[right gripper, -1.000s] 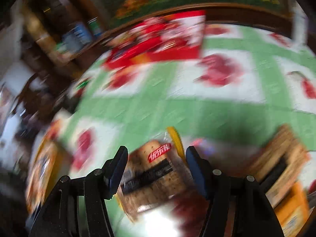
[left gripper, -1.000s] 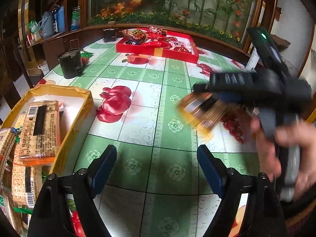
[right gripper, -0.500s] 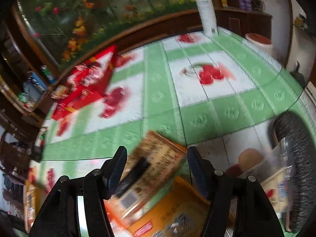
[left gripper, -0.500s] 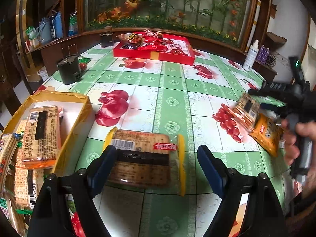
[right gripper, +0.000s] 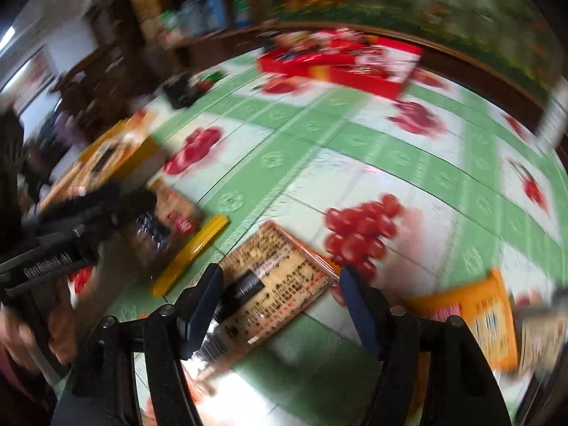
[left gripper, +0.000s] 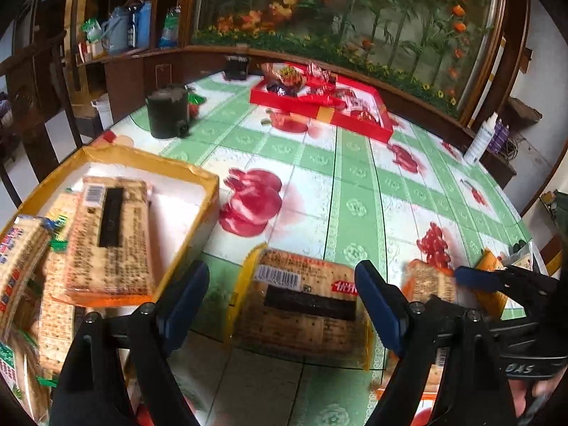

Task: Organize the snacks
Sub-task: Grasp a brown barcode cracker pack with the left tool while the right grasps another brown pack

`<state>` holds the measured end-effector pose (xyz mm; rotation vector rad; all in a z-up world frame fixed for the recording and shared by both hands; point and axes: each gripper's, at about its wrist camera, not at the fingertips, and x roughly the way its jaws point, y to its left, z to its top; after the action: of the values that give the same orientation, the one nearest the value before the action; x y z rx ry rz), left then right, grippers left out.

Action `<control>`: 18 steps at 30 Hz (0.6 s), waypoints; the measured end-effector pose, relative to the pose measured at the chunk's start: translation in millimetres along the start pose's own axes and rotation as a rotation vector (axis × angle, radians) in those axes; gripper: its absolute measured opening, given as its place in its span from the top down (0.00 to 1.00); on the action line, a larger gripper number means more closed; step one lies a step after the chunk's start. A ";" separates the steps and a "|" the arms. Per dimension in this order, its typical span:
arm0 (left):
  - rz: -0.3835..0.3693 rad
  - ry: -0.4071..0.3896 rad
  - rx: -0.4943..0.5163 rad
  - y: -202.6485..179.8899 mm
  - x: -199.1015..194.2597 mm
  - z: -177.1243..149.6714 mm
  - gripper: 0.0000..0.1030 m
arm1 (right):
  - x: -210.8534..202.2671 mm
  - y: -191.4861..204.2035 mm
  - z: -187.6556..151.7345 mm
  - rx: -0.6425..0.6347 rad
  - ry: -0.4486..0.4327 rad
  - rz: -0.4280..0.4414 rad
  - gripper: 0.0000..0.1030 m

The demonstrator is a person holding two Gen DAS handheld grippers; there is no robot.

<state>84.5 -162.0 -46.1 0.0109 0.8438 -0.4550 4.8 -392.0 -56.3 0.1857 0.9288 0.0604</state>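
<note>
A cracker pack with yellow ends (left gripper: pixel 305 305) lies flat on the green and white tablecloth (left gripper: pixel 355 184). My left gripper (left gripper: pixel 282 294) stands open around it, with a gap on the left side. To its right lies an orange-edged cracker pack (right gripper: pixel 277 284), also seen as the orange-edged pack (left gripper: pixel 426 280) in the left wrist view. My right gripper (right gripper: pixel 280 294) straddles it with its jaws opening, and the pack rests on the table. At the left, a yellow box (left gripper: pixel 149 163) holds several cracker packs (left gripper: pixel 110 234).
An orange snack pack (right gripper: pixel 479 319) lies to the right of the right gripper. A red tray (left gripper: pixel 319 110) of sweets stands at the far side, a black canister (left gripper: pixel 167 113) at the far left, and a white bottle (left gripper: pixel 479 138) at the right edge.
The right gripper carried the yellow-ended pack over and left it between the left gripper's fingers. It then swung right over the orange-edged pack, and its jaws widened.
</note>
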 end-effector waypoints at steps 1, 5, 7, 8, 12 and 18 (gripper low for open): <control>-0.001 0.003 0.010 -2.1 1.1 -0.5 0.18 | -4.3 -5.5 -2.6 0.072 -0.020 0.010 0.30; 0.015 -0.010 0.120 -24.1 0.7 -7.2 0.17 | -17.8 -16.3 -12.9 0.243 -0.055 -0.017 0.30; 0.026 0.006 0.178 -34.5 5.1 -11.7 0.14 | -29.6 -19.7 -18.3 0.304 -0.089 -0.004 0.30; 0.048 0.017 0.194 -36.6 8.5 -13.3 0.14 | -34.9 -22.5 -21.6 0.331 -0.104 0.031 0.30; 0.085 0.060 0.223 -39.1 19.7 -15.8 0.14 | -45.8 -23.4 -26.7 0.366 -0.135 0.067 0.30; 0.001 0.113 0.228 -40.3 24.5 -18.1 0.15 | -34.6 -18.2 -29.9 0.396 -0.089 0.054 0.30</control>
<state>69.8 -204.5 -69.2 0.2495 0.8990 -0.5519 -40.3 -410.5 -49.8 0.5759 0.8395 -0.0827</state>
